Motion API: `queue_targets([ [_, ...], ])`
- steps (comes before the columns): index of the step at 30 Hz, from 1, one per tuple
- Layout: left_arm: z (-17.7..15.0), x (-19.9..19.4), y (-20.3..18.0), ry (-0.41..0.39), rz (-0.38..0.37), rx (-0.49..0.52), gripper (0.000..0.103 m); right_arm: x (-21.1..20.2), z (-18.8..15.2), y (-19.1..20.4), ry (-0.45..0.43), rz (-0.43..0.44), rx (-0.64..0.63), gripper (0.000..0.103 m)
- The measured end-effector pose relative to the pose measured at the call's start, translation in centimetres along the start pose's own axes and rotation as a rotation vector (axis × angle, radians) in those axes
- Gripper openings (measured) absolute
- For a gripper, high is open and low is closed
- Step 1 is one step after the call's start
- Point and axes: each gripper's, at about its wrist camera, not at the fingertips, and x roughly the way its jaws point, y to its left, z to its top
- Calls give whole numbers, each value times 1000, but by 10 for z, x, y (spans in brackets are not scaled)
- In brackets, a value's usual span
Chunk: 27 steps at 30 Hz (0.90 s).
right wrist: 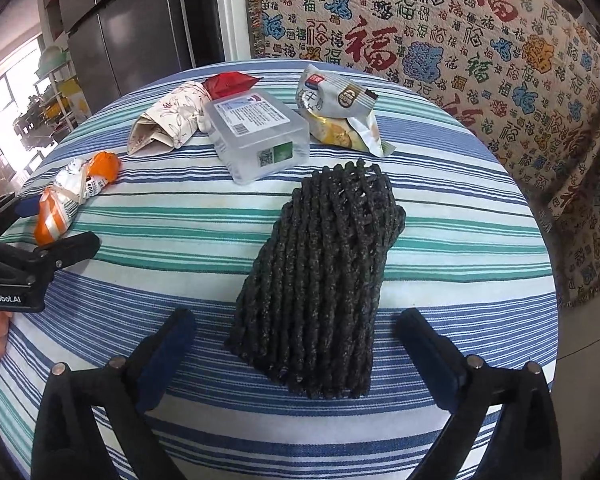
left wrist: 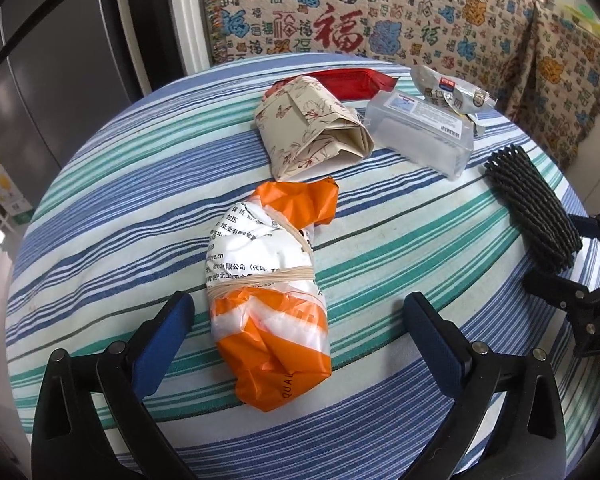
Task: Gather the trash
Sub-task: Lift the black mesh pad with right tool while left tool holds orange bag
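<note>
The left gripper [left wrist: 296, 320] was spread wide, one finger on each side of the orange and white bundle [left wrist: 268, 300] lying on the striped table [left wrist: 380, 248], not squeezing it. The right gripper [right wrist: 296, 336] was spread wide too, around the near end of the black net sleeve [right wrist: 320, 272]. A clear box [right wrist: 256, 136] sat farther back.

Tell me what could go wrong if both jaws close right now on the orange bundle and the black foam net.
1. The orange-and-white bundle lies nearer one side of the open left gripper, so closing may push it sideways instead of pinching it.
2. The black foam net looks soft and springy; the open right gripper might squash it or let it slip out.
3. Both rest on the loose striped tablecloth, which low fingertips could snag.
</note>
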Motion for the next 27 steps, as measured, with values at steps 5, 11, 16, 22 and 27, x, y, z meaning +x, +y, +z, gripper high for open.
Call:
queue_targets([
  [5,1,0,0,3,-1,0,103,1,2,0,-3,3,-4,103],
  [11,1,-1,1,28,-30,42,103,1,3,-6,55,18,-22,103],
  [16,7,-17,23,34,-140,14,102,-9,5,-29,84,20,61,102],
  [22,17,-27,35,-1,-206,-7,101,-33,19,-22,8,65,34,101],
  [27,19,-12,35,35,-160,-11,65,-9,19,-19,70,77,46,33],
])
